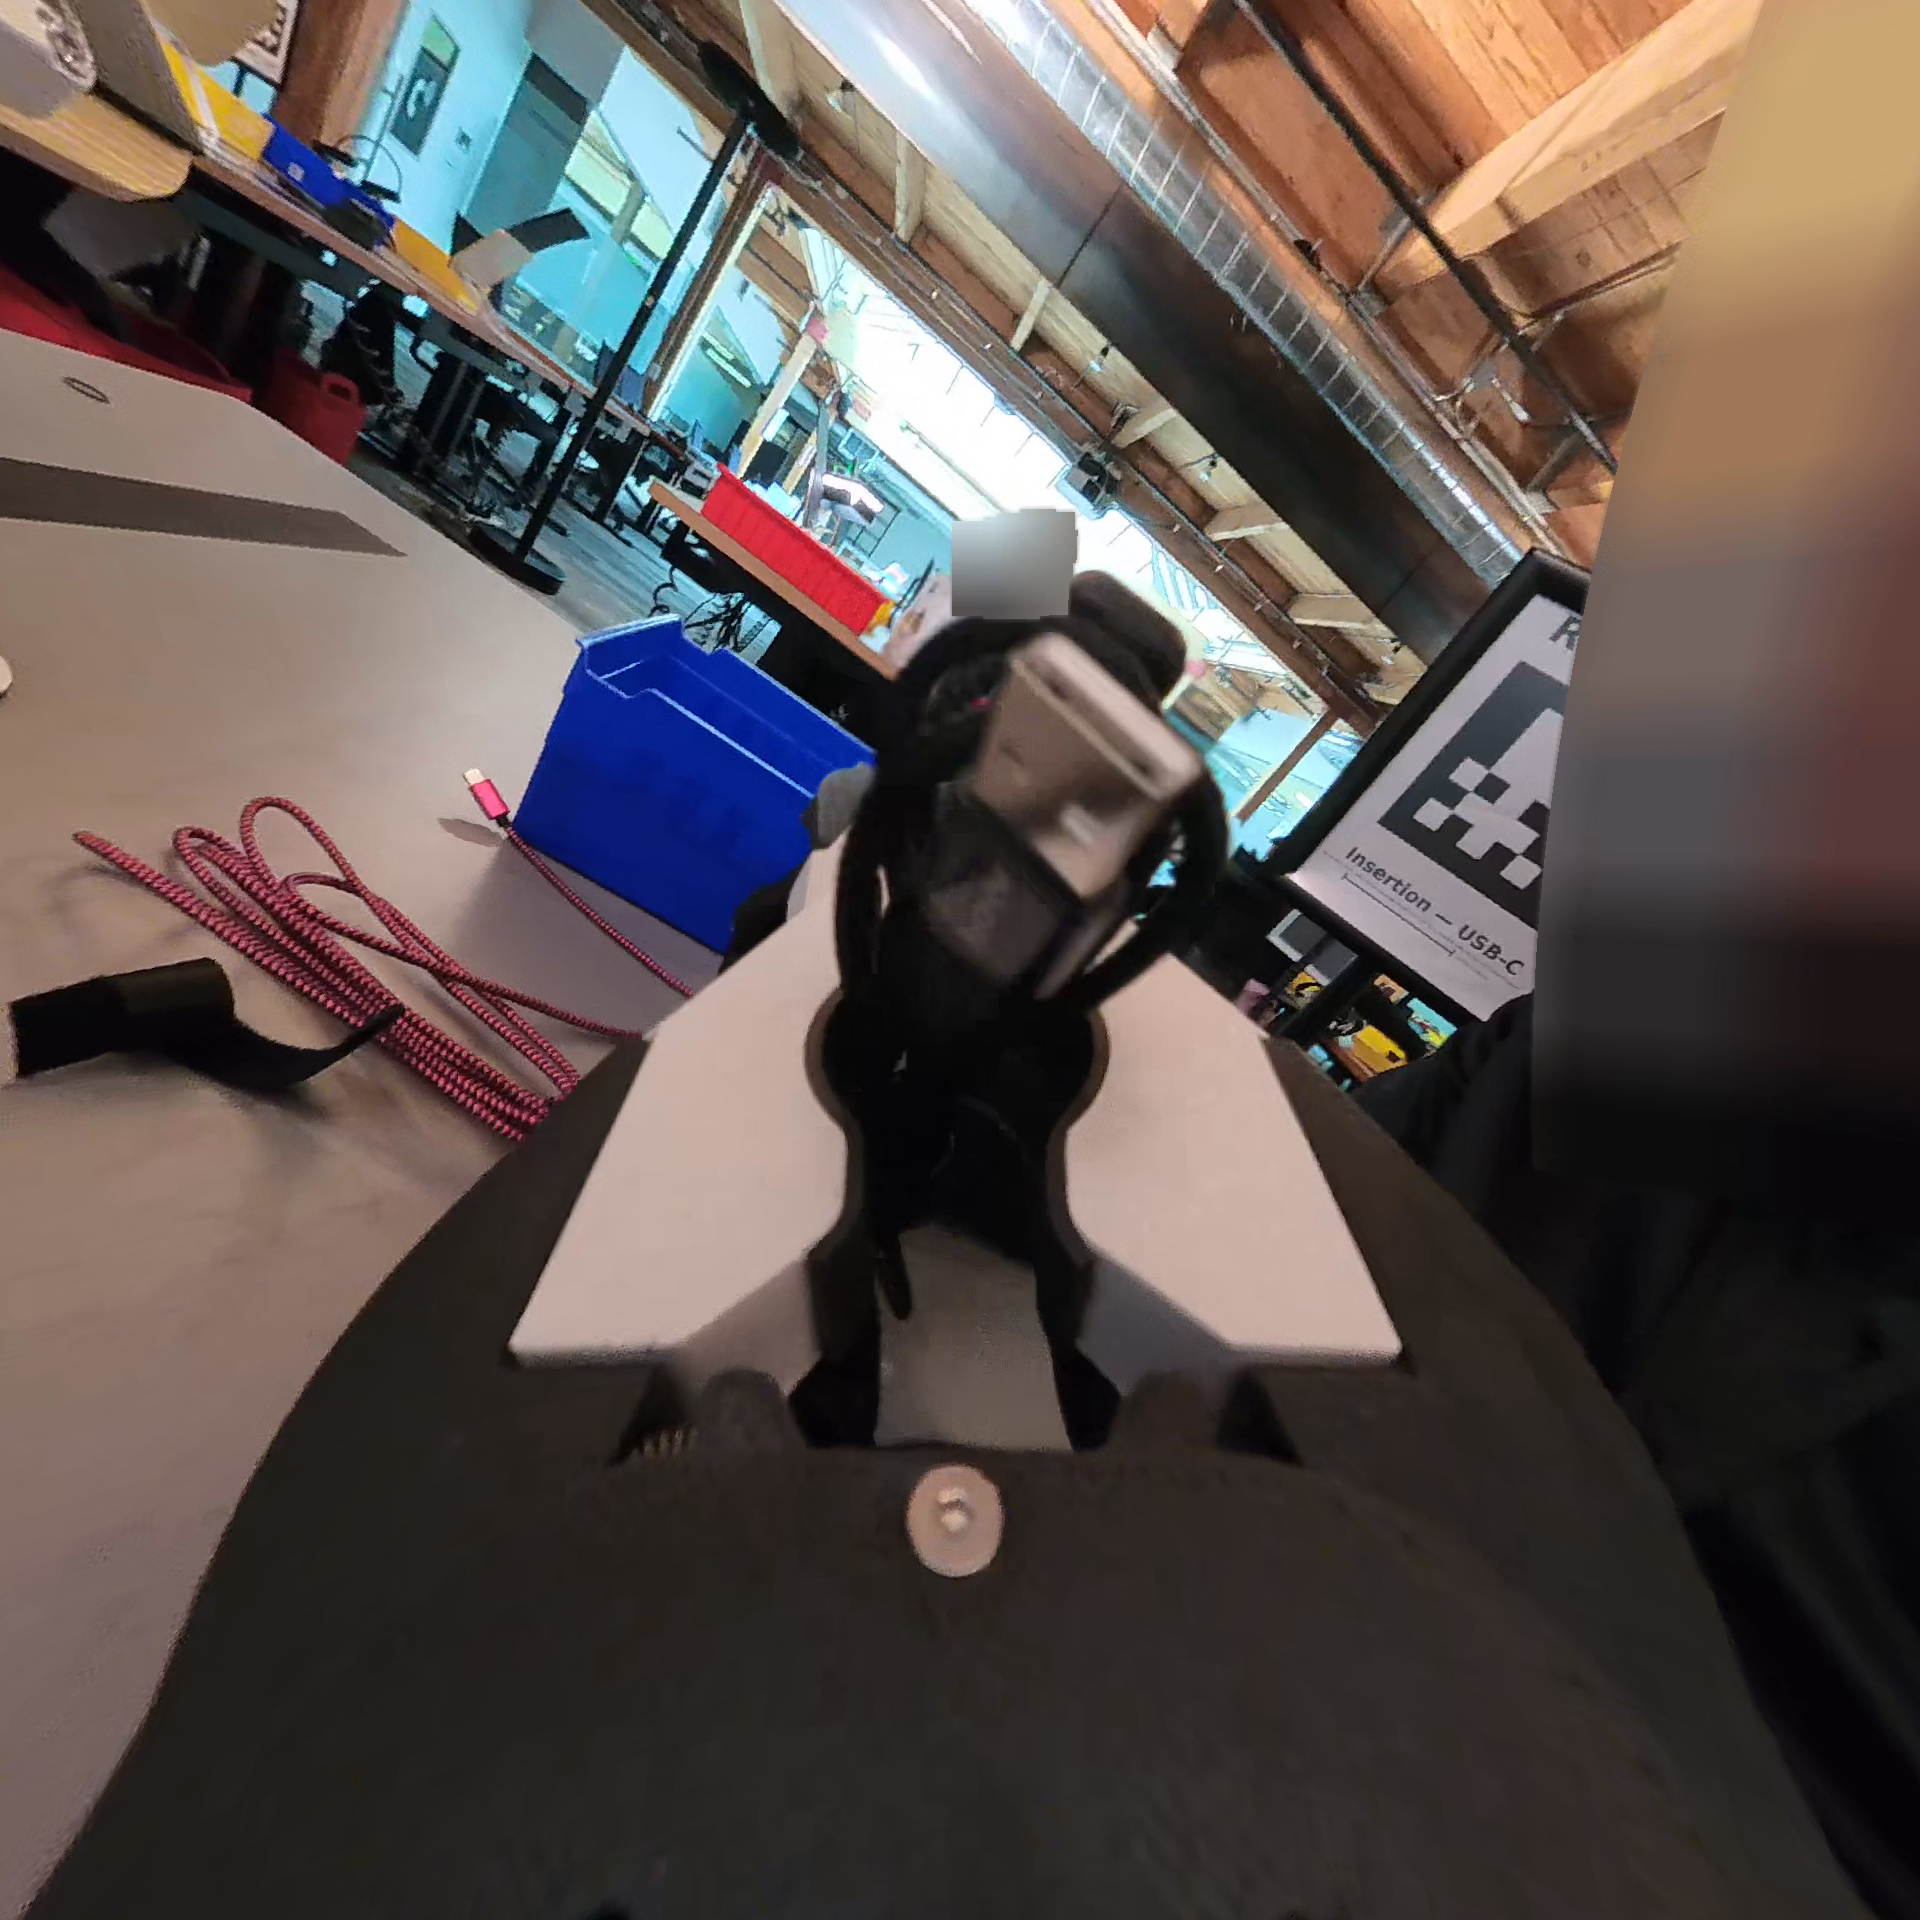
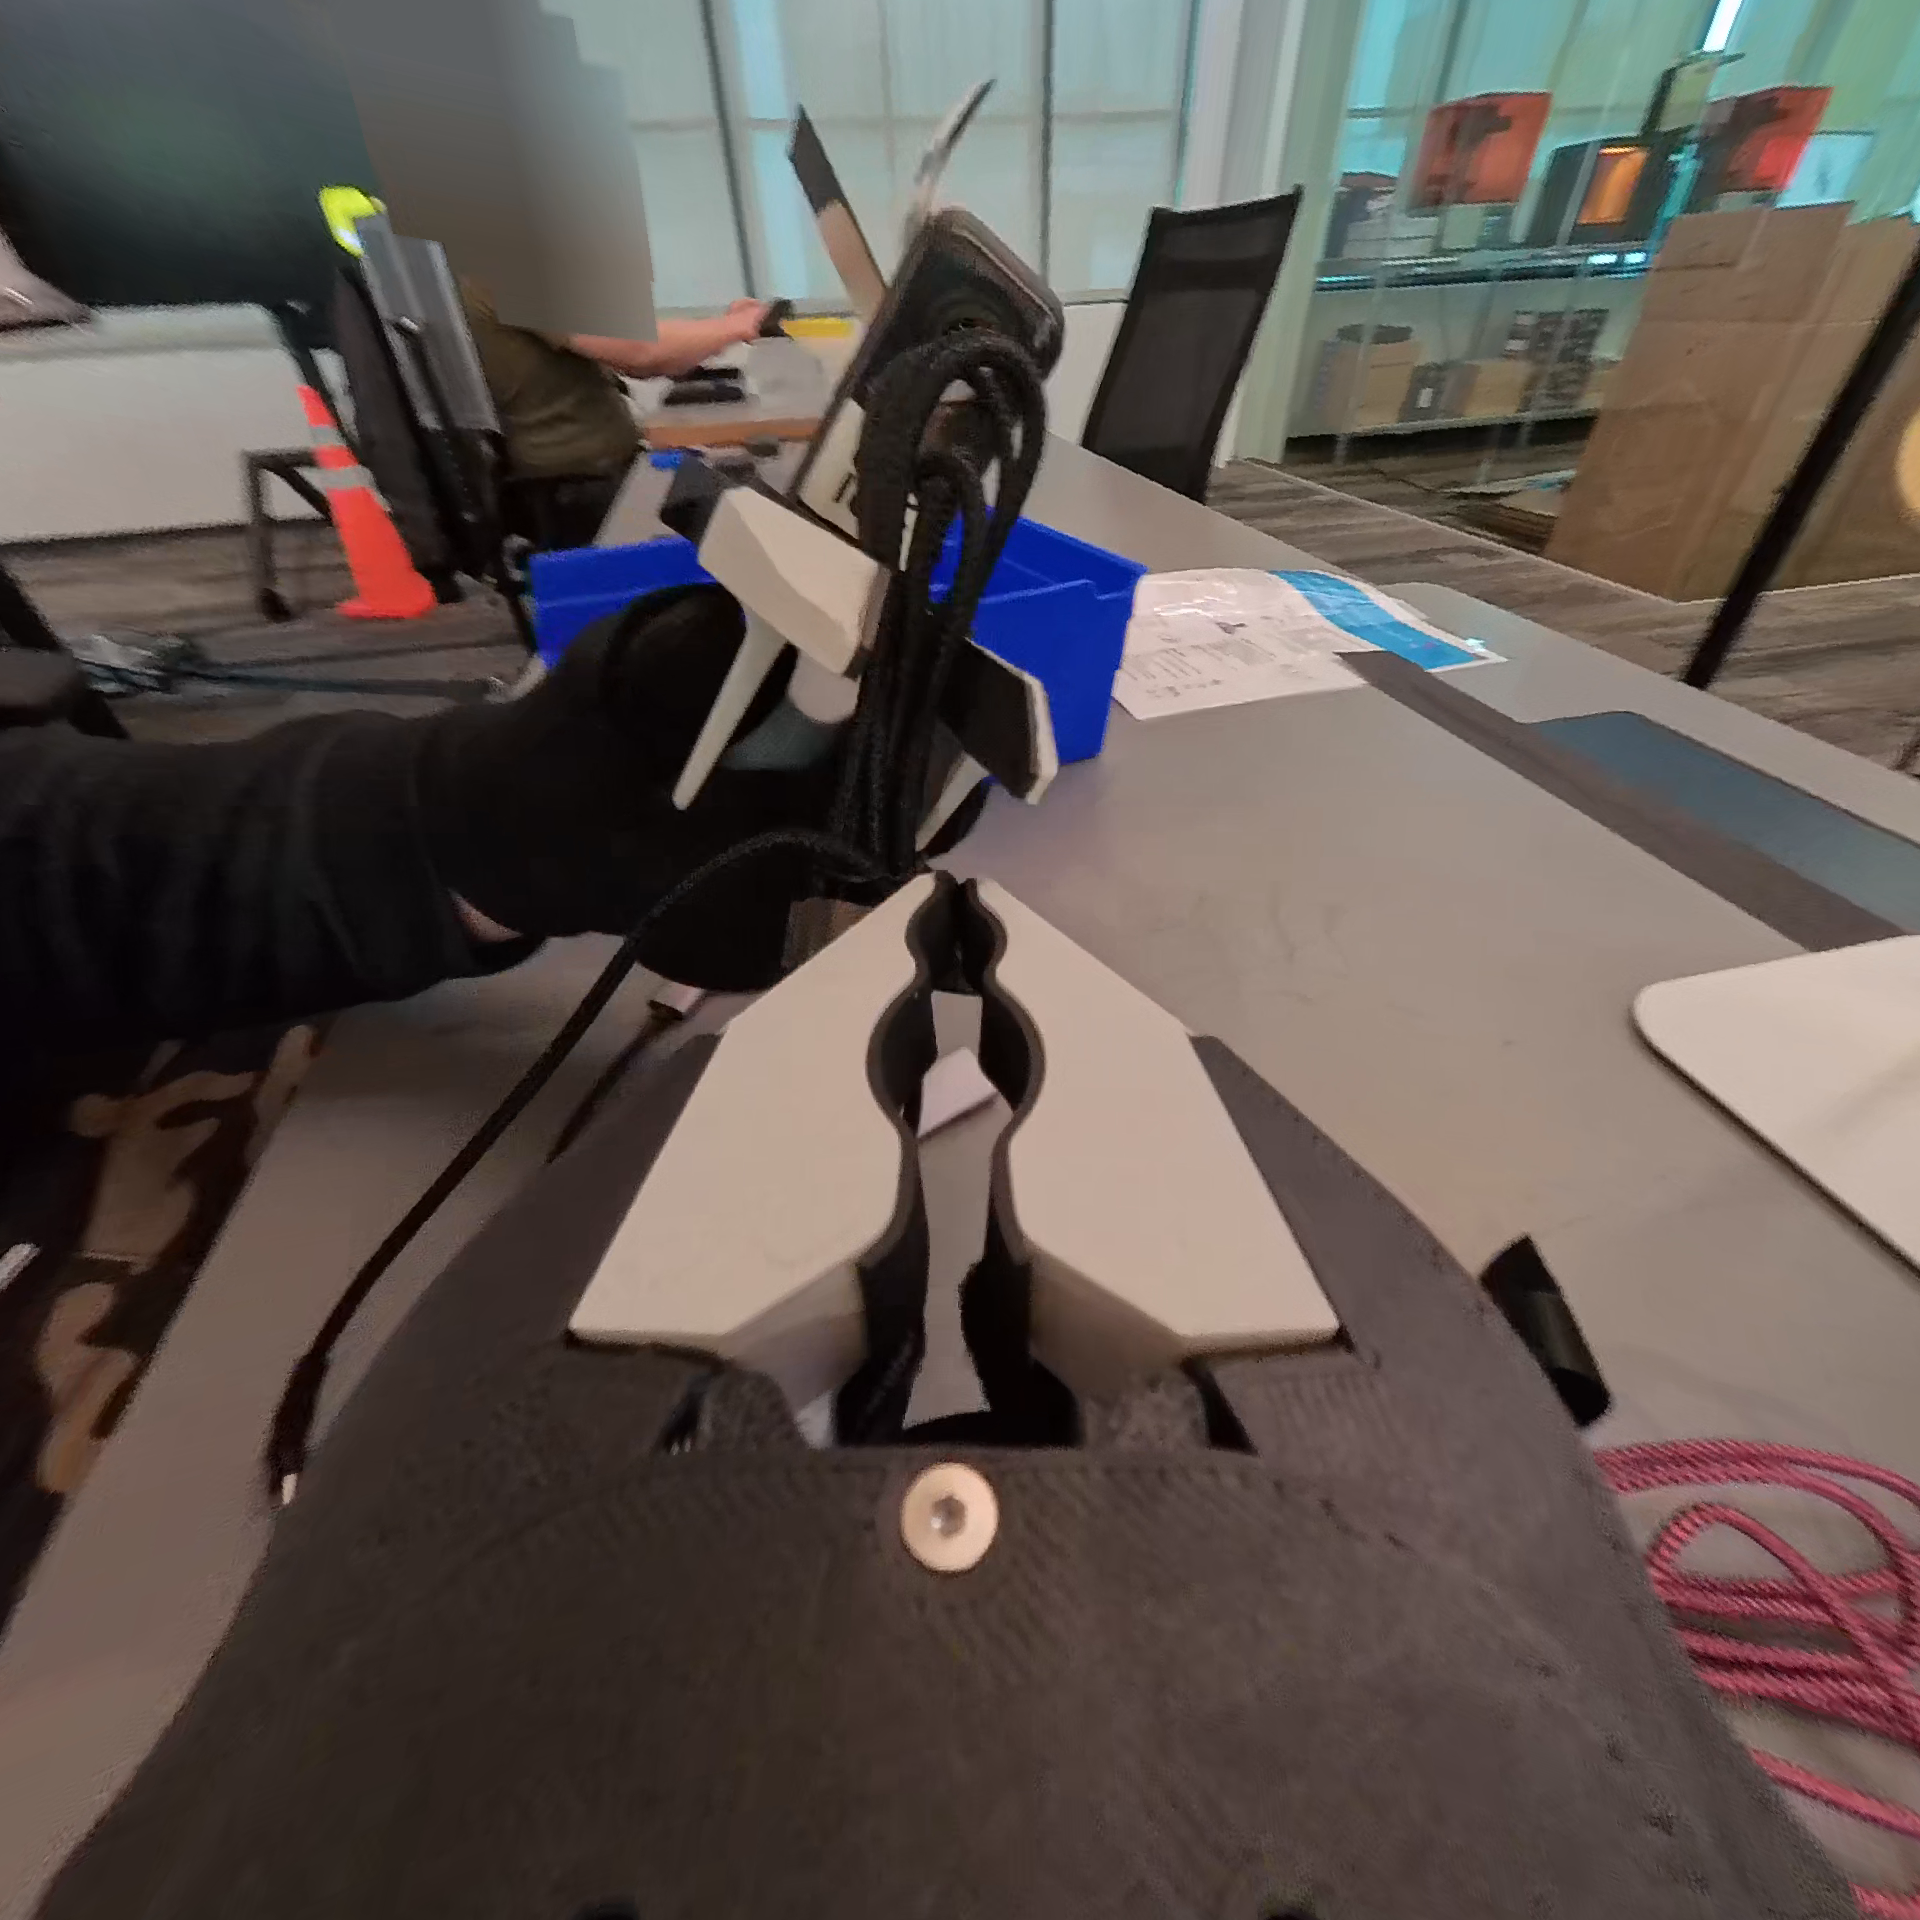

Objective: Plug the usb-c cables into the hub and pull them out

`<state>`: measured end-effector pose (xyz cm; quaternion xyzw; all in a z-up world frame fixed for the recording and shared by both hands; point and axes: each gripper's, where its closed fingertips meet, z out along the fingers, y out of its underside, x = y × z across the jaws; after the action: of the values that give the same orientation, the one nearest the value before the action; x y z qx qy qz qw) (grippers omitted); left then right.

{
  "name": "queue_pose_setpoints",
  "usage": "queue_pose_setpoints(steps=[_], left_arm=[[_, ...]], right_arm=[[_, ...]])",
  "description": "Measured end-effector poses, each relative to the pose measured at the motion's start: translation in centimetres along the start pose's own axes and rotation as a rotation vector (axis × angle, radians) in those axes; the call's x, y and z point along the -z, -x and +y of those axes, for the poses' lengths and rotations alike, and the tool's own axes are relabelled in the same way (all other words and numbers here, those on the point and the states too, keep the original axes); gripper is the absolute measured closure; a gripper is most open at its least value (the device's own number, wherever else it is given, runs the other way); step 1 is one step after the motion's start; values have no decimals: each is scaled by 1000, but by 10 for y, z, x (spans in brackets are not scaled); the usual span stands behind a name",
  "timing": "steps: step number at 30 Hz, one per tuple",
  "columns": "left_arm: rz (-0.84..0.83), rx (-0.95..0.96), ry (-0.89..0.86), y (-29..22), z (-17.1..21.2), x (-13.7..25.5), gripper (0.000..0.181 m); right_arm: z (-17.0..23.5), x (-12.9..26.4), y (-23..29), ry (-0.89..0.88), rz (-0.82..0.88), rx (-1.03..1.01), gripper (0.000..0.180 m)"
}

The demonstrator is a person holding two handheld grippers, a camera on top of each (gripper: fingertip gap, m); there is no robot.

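Observation:
My left gripper (image 1: 940, 935) is shut on a coiled bundle of black braided cable (image 1: 904, 997), lifted off the grey table (image 1: 208, 675). A silver hub (image 1: 1070, 810) sits in the bundle, just past the fingertips. In the right wrist view the left gripper (image 2: 894, 665) is held up by a black-gloved hand (image 2: 582, 810), with the bundle (image 2: 935, 499) hanging through it. My right gripper (image 2: 951, 899) is closed at its tips on a black strand at the bundle's lower end. A loose black cable (image 2: 468, 1164) trails from there down to the left. A pink braided usb-c cable (image 1: 343, 935) lies coiled on the table.
A blue bin (image 1: 665, 790) stands on the table behind the grippers. A black strap (image 1: 156, 1013) lies near the pink cable. A framed marker sign (image 1: 1455, 810) stands to the right. Papers (image 2: 1247, 634) and a white pad (image 2: 1818, 1070) lie at the right. The grippers' ends are close to 4 centimetres from one another. From either gripper's tips it is about 20 centimetres to the black strap (image 1: 156, 1013).

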<state>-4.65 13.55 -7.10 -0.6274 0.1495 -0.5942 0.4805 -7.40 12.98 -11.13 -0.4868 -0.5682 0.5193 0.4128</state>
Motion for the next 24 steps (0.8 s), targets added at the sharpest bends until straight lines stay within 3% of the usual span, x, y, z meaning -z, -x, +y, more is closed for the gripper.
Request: queue_pose_setpoints(steps=[7, 15, 24], left_arm=[[-81, 14, -23, 14, -2, 4, 145], [-244, 17, -124, 37, -21, 21, 150], [-146, 5, -46, 20, -15, 11, 159]], right_arm=[[5, 0, -14, 40, 115, 45, 180], [-6, 5, -9, -10, 96, 74, 180], [-2, -3, 13, 12, -11, 120, 180]])
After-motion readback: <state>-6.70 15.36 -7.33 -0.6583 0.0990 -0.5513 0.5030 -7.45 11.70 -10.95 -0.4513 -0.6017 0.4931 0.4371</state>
